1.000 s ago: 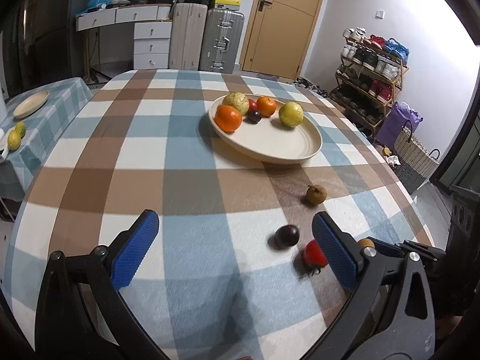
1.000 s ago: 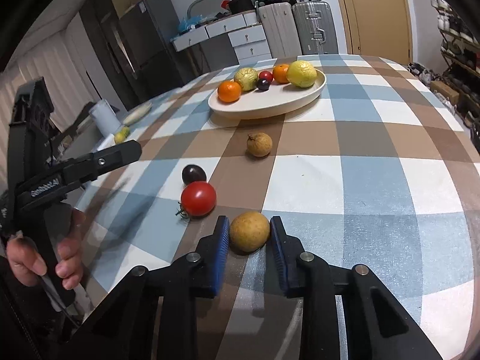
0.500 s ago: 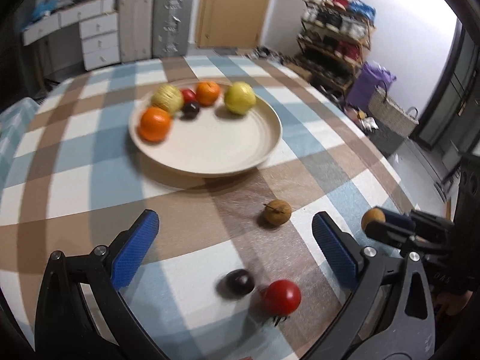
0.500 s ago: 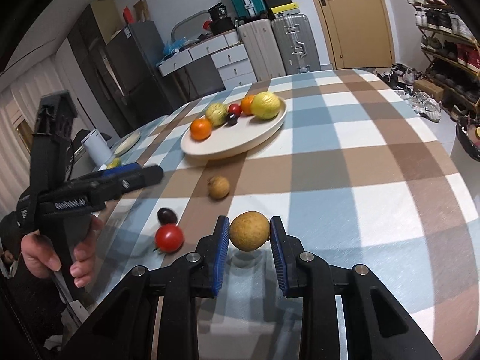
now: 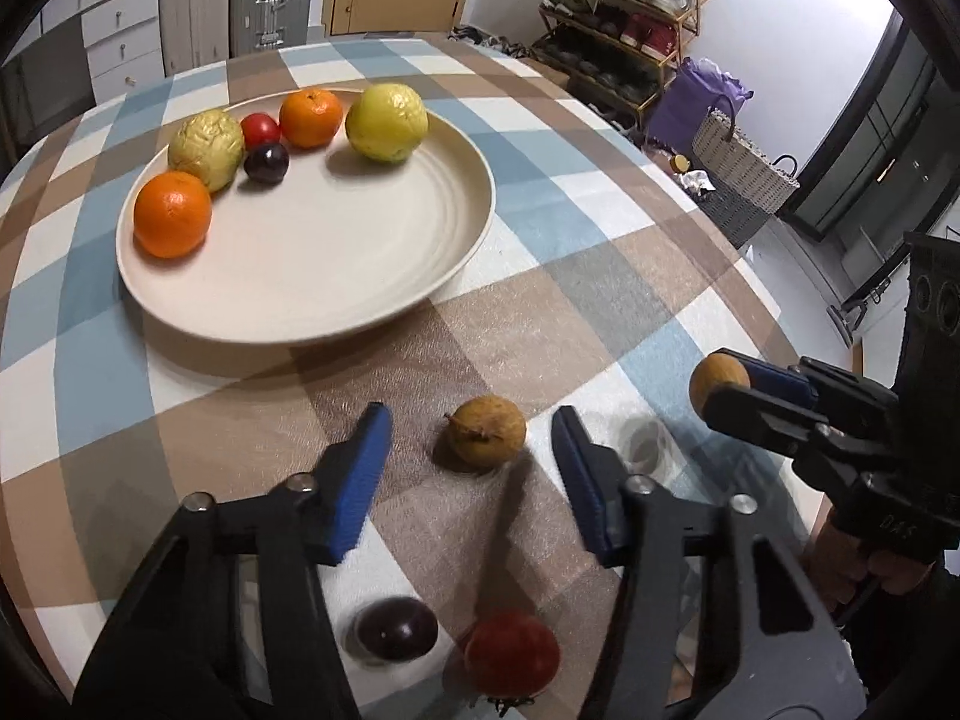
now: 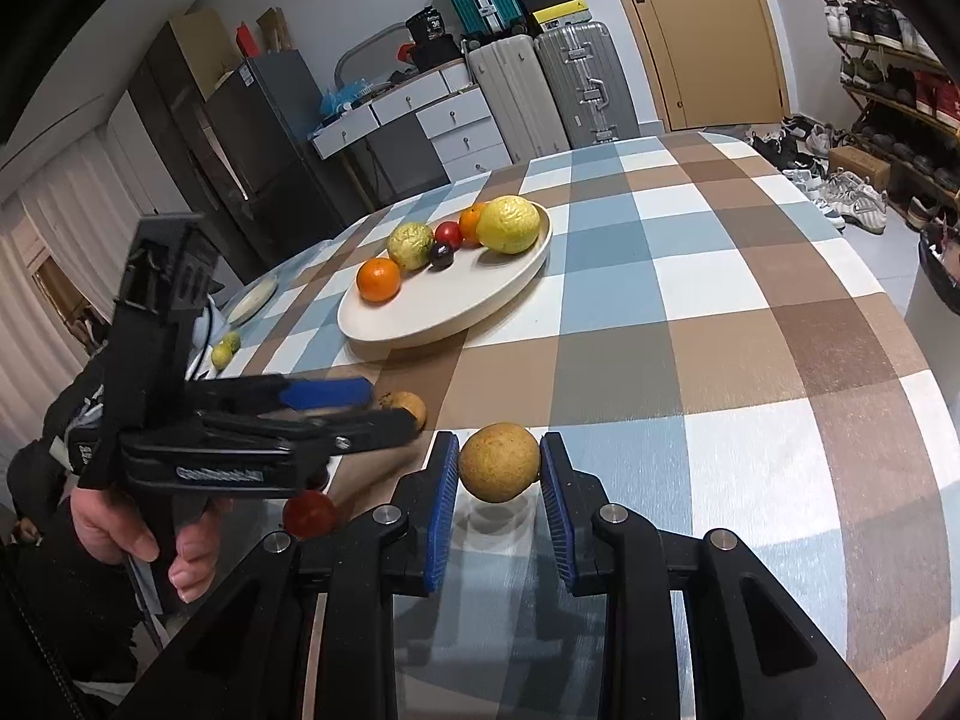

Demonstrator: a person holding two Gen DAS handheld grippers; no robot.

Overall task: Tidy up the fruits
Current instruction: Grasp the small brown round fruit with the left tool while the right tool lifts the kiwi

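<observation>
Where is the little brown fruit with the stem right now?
In the left wrist view the small brown fruit lies on the checked tablecloth between the left gripper's jaws, just in front of the plate.

We see a table (image 5: 600,228) covered with a blue, brown and white checked cloth (image 5: 558,330). On it rests a wide cream plate (image 5: 360,252), set toward the far side. Nearer to us three loose fruits lie directly on the cloth: a small brown round fruit (image 5: 487,431) on a brown square, a dark plum (image 5: 397,627) and, just beside it, a red tomato (image 5: 512,654).
</observation>
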